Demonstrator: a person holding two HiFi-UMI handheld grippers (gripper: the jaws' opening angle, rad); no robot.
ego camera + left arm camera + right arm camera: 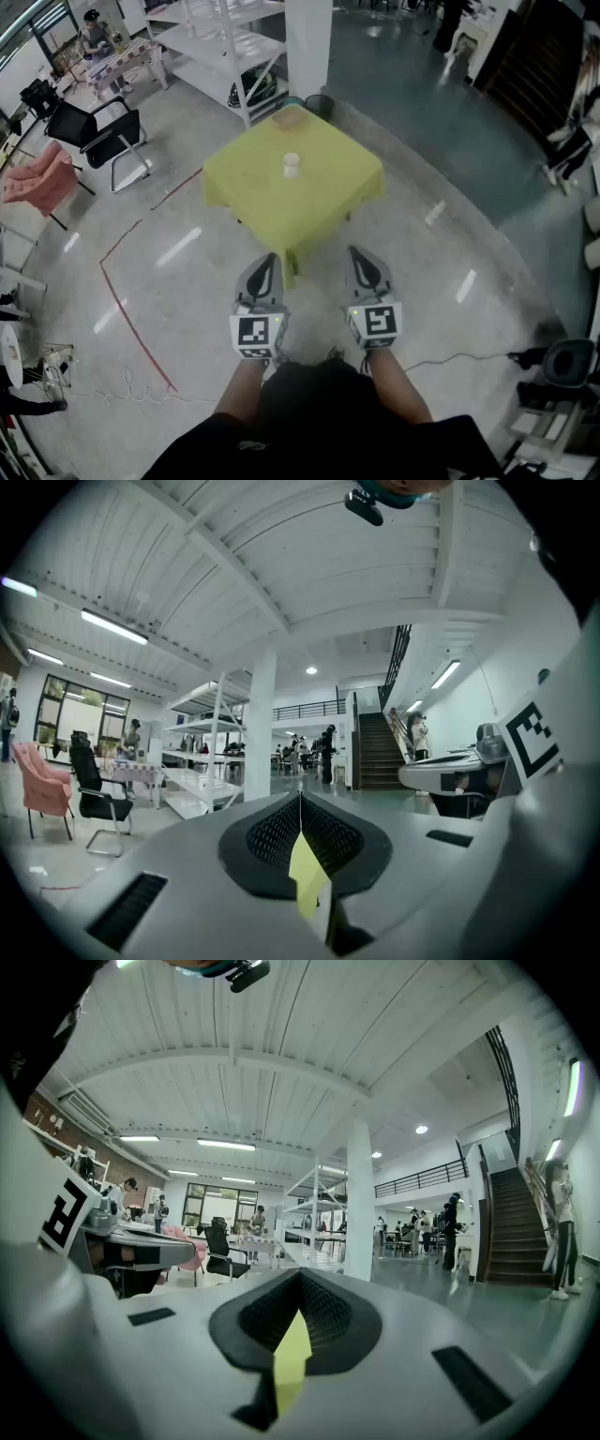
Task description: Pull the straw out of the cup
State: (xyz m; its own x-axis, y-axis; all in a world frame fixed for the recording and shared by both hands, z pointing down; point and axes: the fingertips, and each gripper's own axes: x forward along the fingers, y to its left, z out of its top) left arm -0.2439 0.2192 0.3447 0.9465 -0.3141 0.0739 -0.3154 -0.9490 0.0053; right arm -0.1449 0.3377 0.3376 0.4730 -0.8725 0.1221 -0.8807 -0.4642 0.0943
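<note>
A white cup [292,165] stands near the middle of a yellow-green table [328,197] in the head view; it is too small to make out a straw. My left gripper [269,259] and right gripper [357,251] are held side by side close to my body, short of the table's near corner and pointing at it. Both are shut with nothing between the jaws. In the left gripper view the left gripper [300,799] has its jaws meeting at the tip, and so does the right gripper [300,1274] in its own view. A yellow sliver of table [307,878] shows below the tips.
A brown thing [286,117] lies at the table's far corner, with a dark bin [319,105] behind it. A white pillar [309,42] and white shelving [225,47] stand beyond. A black chair [108,136] and pink chair [37,178] are at the left. Red tape [122,300] marks the floor.
</note>
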